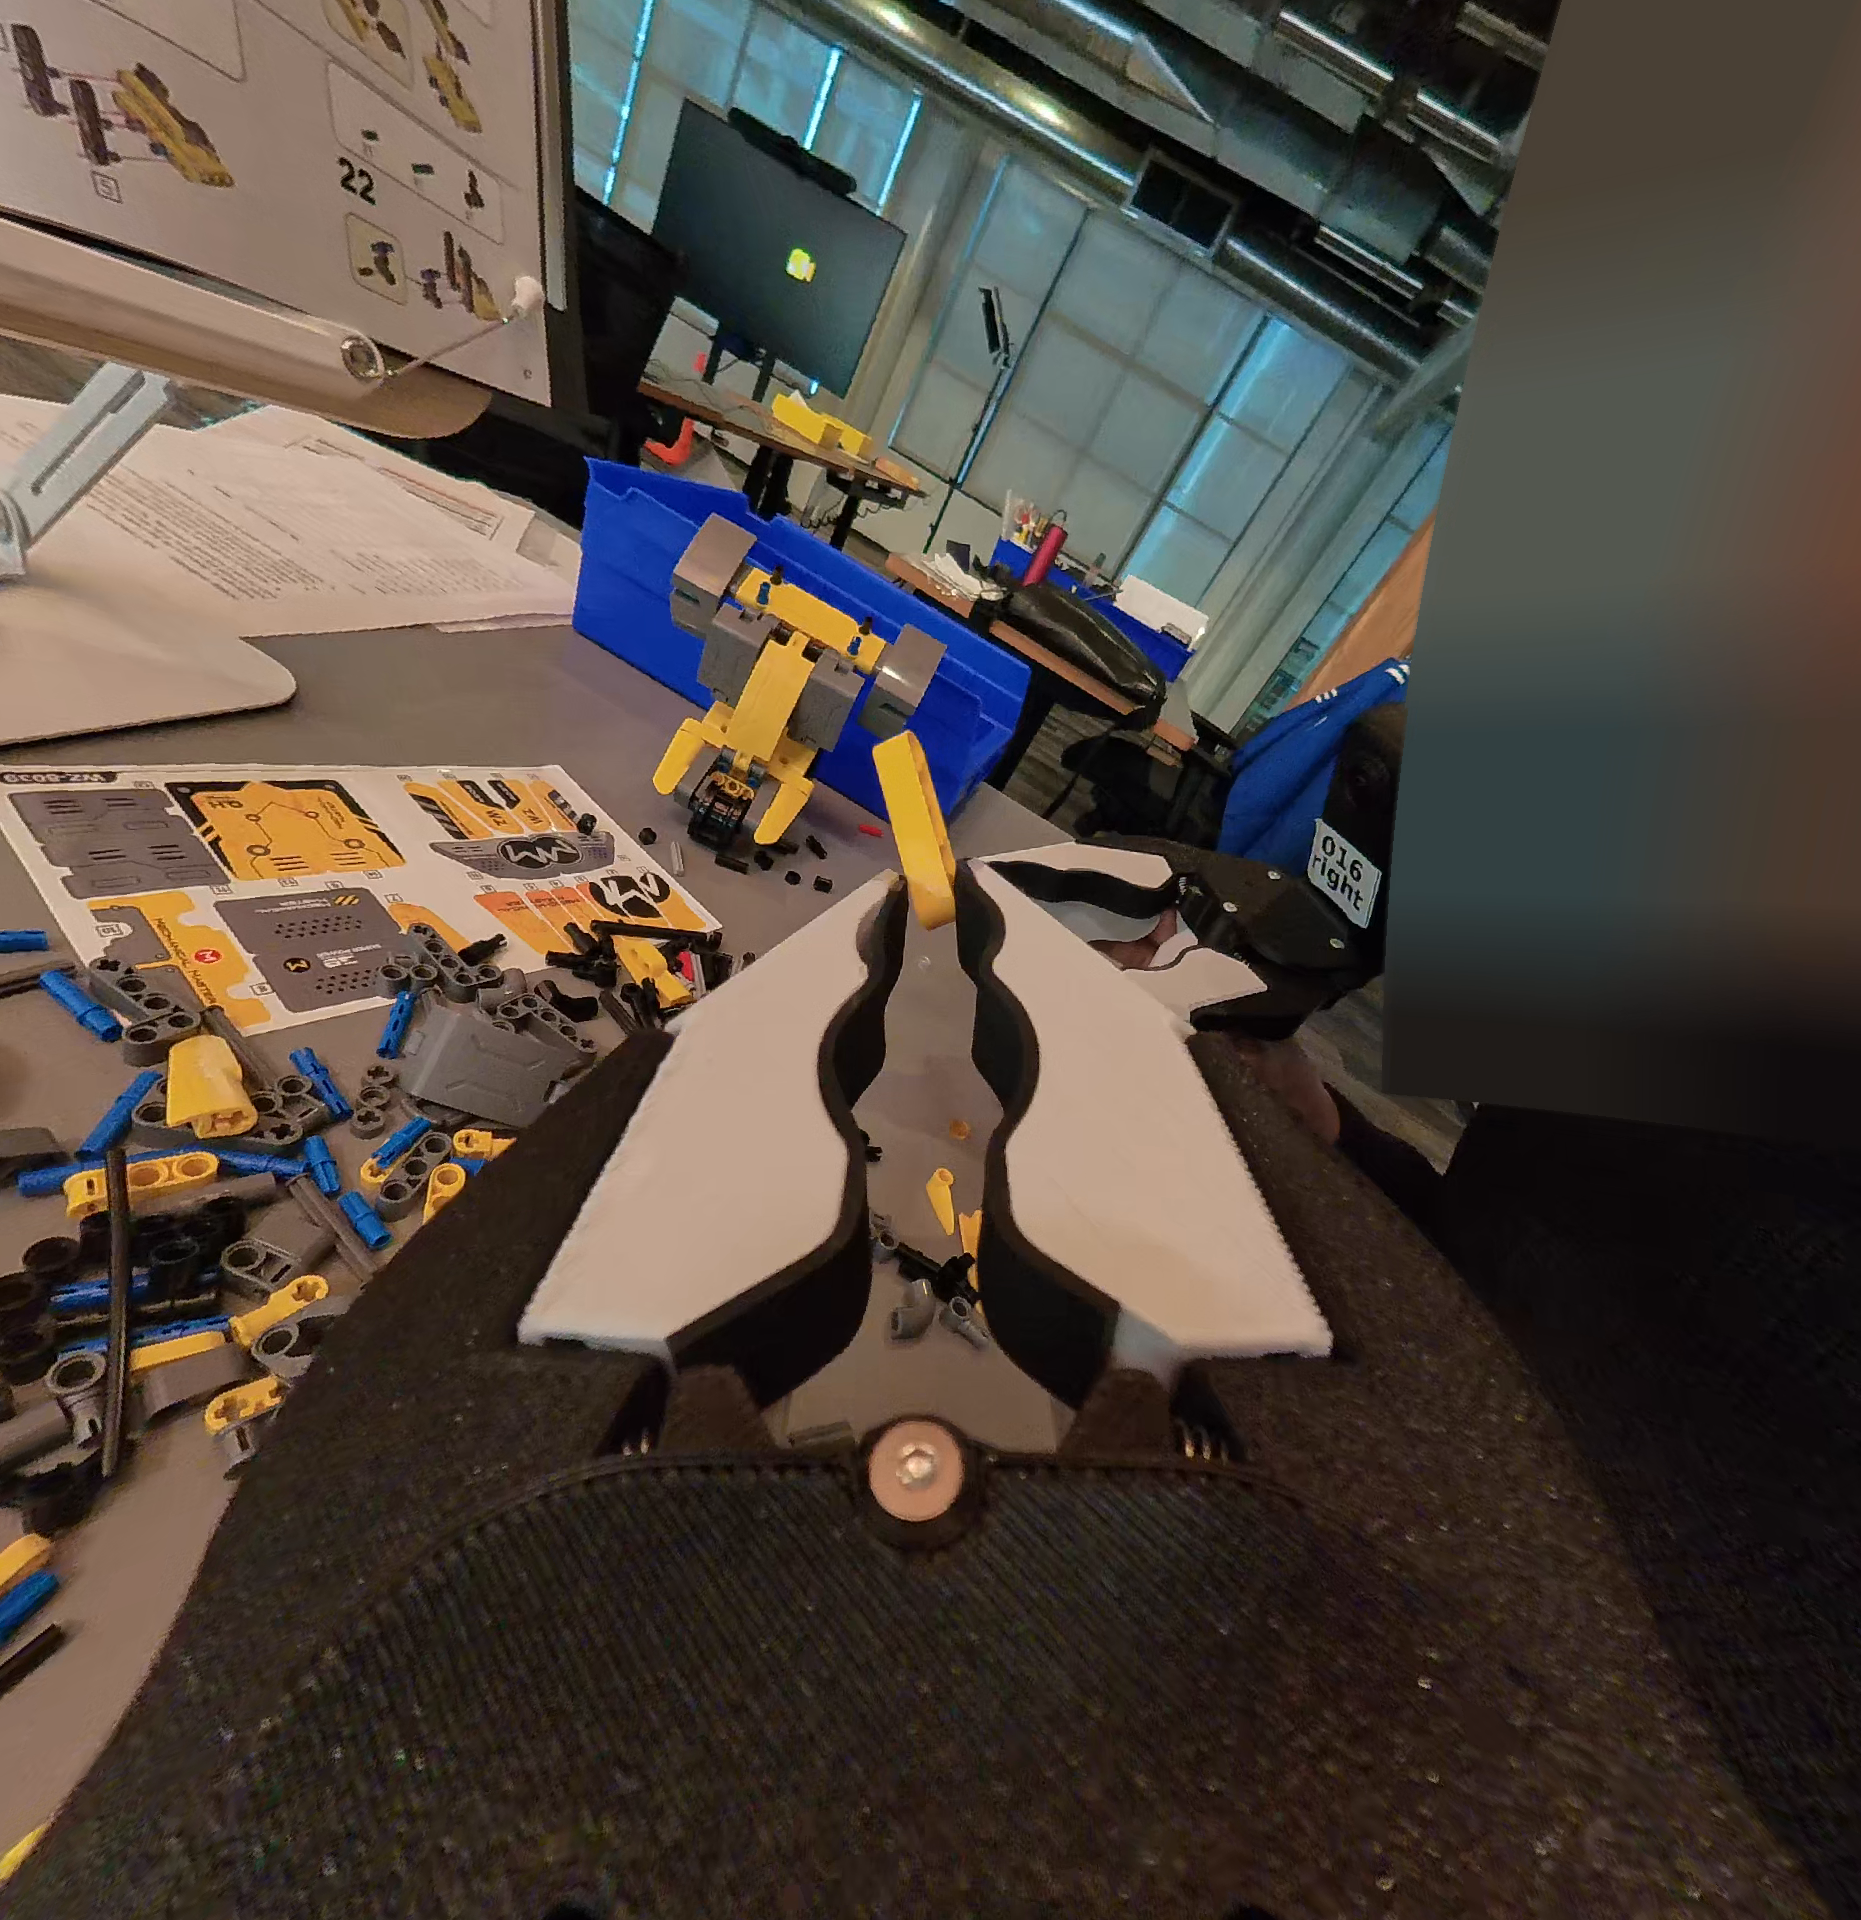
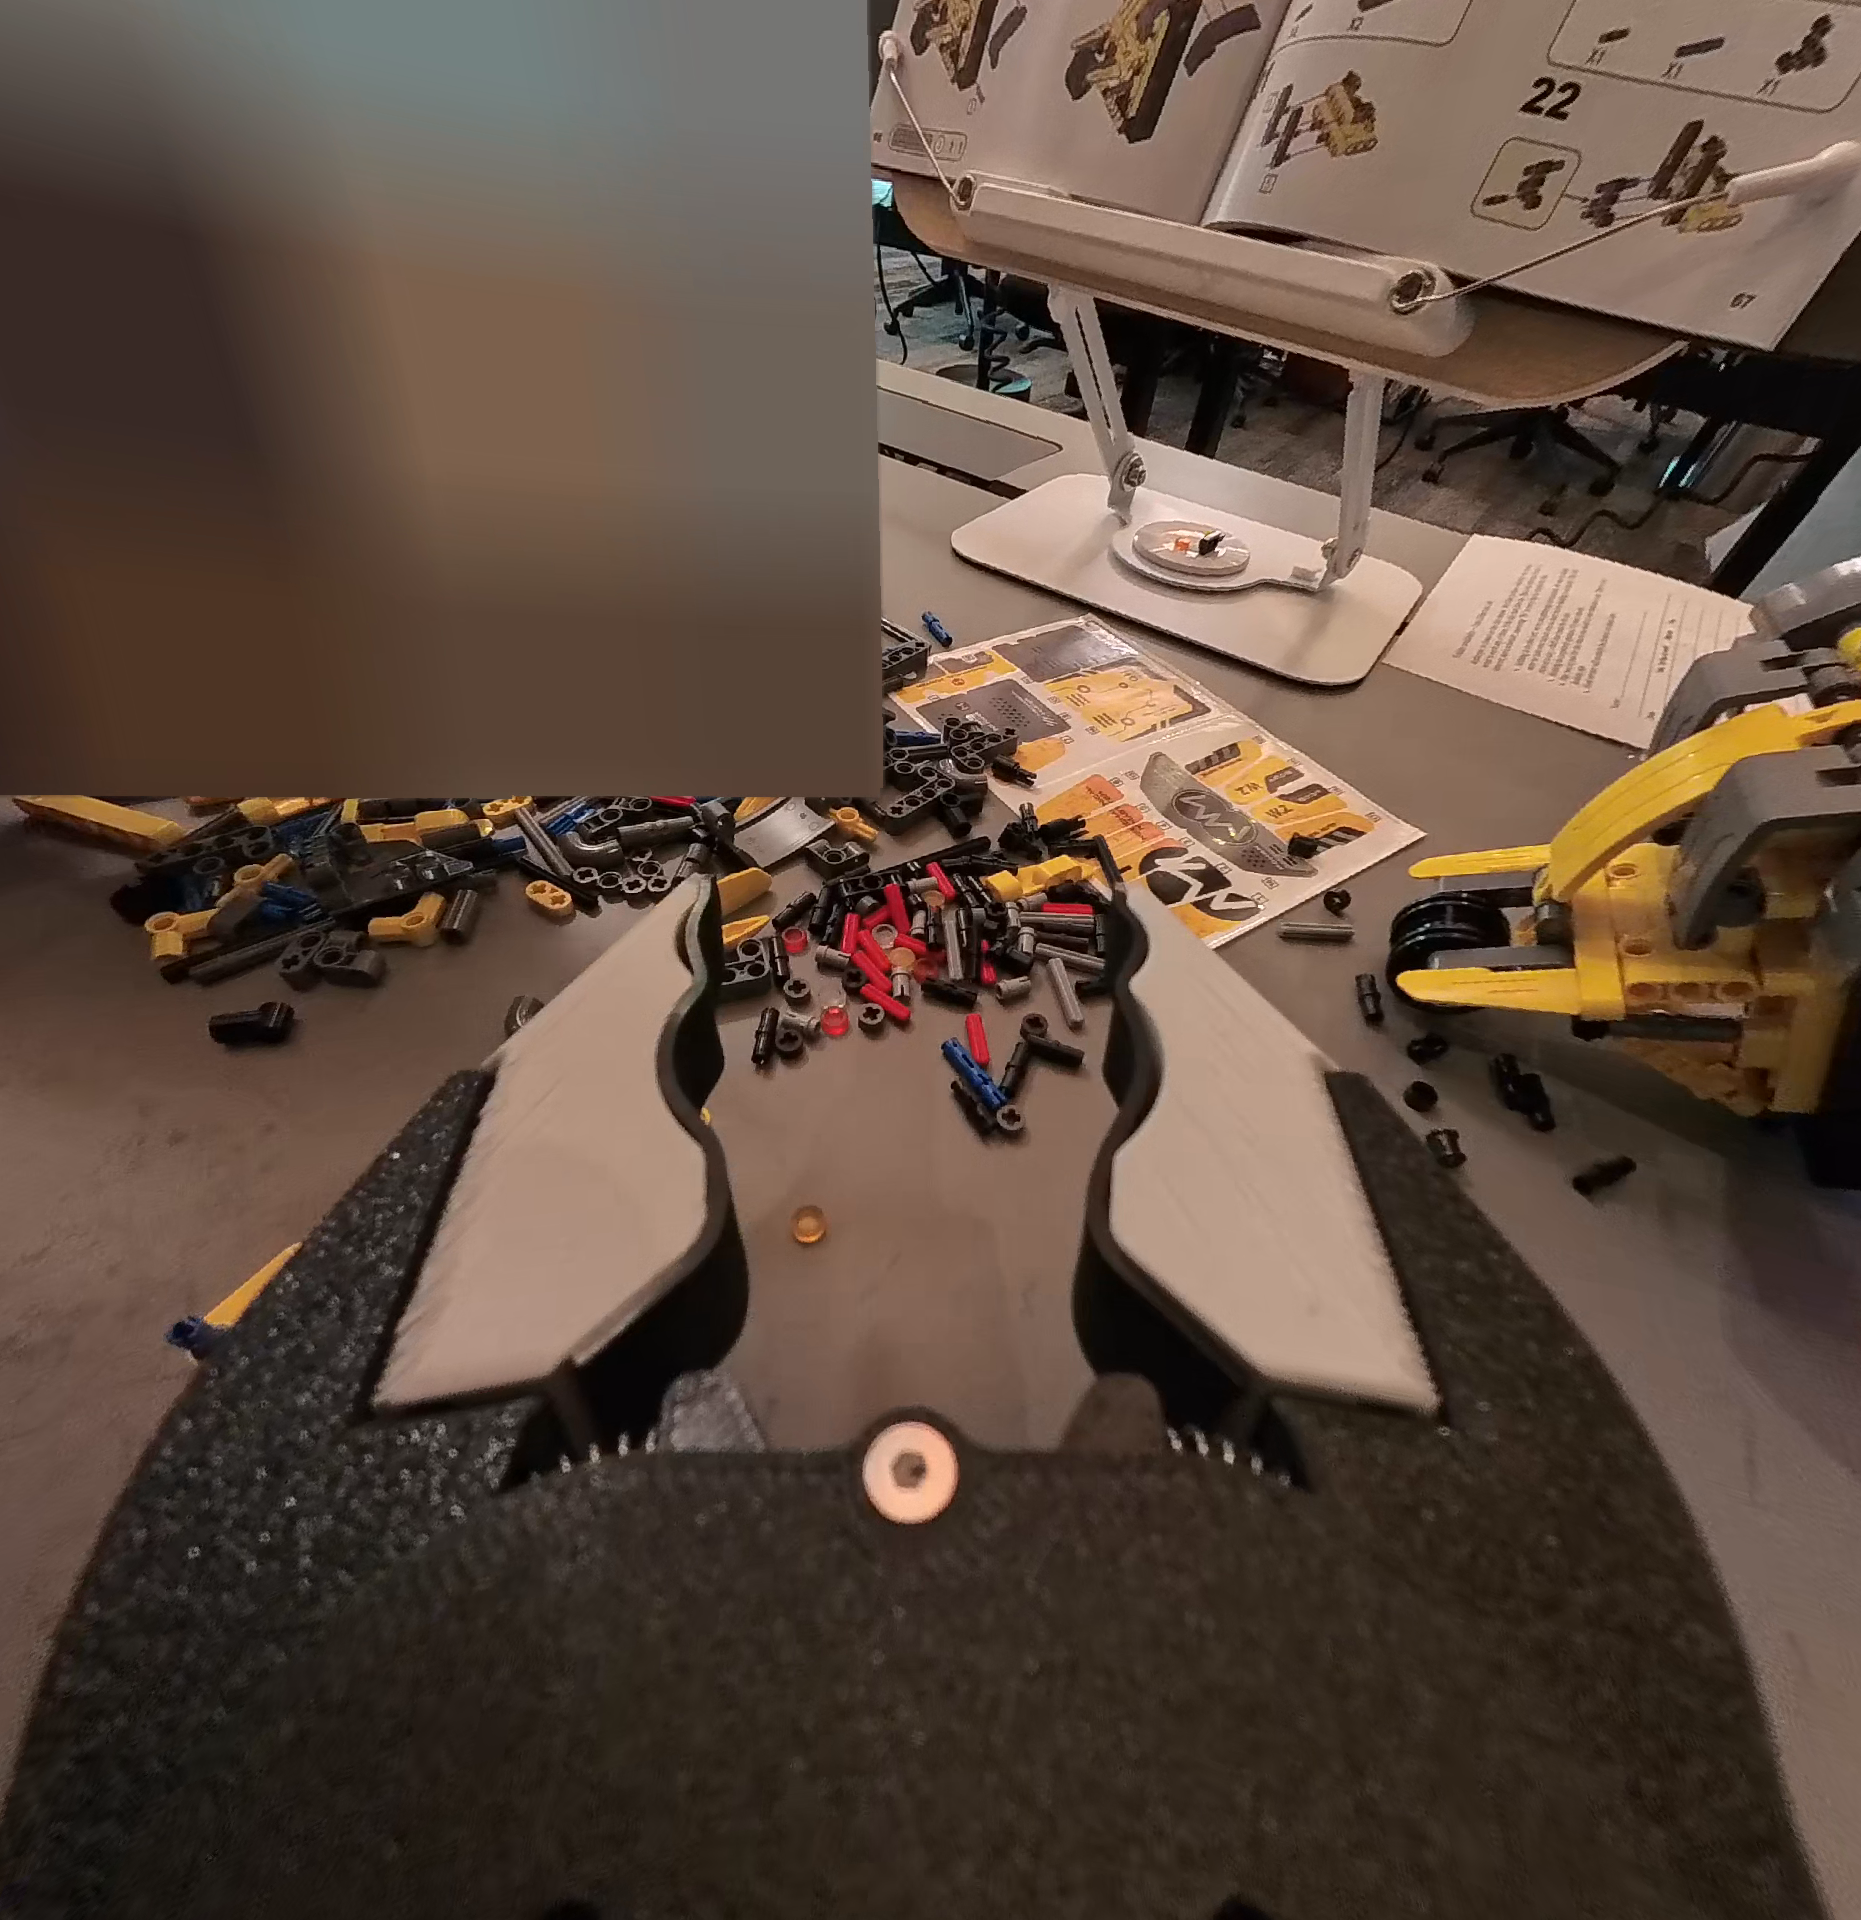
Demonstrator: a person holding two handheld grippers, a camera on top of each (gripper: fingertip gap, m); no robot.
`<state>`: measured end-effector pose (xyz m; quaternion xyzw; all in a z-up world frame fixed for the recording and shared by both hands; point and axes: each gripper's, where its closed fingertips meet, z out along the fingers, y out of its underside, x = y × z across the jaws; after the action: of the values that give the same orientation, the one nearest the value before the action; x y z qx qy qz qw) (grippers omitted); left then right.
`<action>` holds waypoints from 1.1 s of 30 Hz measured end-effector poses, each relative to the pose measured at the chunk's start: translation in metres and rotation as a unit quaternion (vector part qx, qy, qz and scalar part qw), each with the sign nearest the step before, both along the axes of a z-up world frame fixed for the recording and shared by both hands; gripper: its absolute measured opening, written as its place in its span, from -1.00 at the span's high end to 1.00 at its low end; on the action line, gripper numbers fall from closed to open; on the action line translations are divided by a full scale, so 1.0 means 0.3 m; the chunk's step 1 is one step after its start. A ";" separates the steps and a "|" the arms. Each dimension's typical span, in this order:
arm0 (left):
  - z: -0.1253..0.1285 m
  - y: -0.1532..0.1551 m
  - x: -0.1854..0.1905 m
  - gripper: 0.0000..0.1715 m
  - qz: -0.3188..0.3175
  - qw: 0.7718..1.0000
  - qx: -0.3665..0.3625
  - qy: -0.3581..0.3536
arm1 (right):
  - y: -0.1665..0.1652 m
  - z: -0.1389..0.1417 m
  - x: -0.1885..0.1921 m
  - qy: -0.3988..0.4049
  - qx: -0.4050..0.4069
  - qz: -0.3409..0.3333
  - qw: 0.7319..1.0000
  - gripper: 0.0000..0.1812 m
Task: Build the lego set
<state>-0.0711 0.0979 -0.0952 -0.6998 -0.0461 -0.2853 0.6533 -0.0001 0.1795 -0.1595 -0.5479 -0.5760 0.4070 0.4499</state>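
The left tool [image 1: 928, 902] pinches a long yellow beam [image 1: 915, 826] right at its fingertips, the piece sticking up and tilted above the grey surface [image 1: 438, 686]. Beyond it, the half-built yellow and grey model [image 1: 775, 681] stands upright against a blue bin [image 1: 635, 551], with small black pins scattered at its foot. Over on the right tool [image 2: 910, 909], the fingers are spread wide with nothing between them, hanging over a heap of red, black and grey pins [image 2: 931, 940]. The model [image 2: 1674, 914] lies to its right side. A sticker sheet [image 2: 1144, 769] lies flat past the heap, and the open instruction booklet [image 2: 1425, 114] sits propped on a white stand [image 2: 1196, 582].
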 end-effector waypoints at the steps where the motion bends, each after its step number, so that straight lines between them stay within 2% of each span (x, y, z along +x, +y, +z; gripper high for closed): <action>1: 0.000 0.000 0.002 0.93 -0.001 1.000 0.000 0.000 | 0.000 0.000 0.000 0.000 0.000 0.000 1.000 0.19; 33: 0.016 -0.008 0.010 0.93 -0.002 1.000 0.008 0.001 | 0.001 0.004 0.001 0.004 0.001 -0.001 1.000 0.19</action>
<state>-0.0682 0.0954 -0.0905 -0.6950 -0.0414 -0.2862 0.6583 0.0002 0.1798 -0.1583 -0.5464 -0.5741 0.4081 0.4531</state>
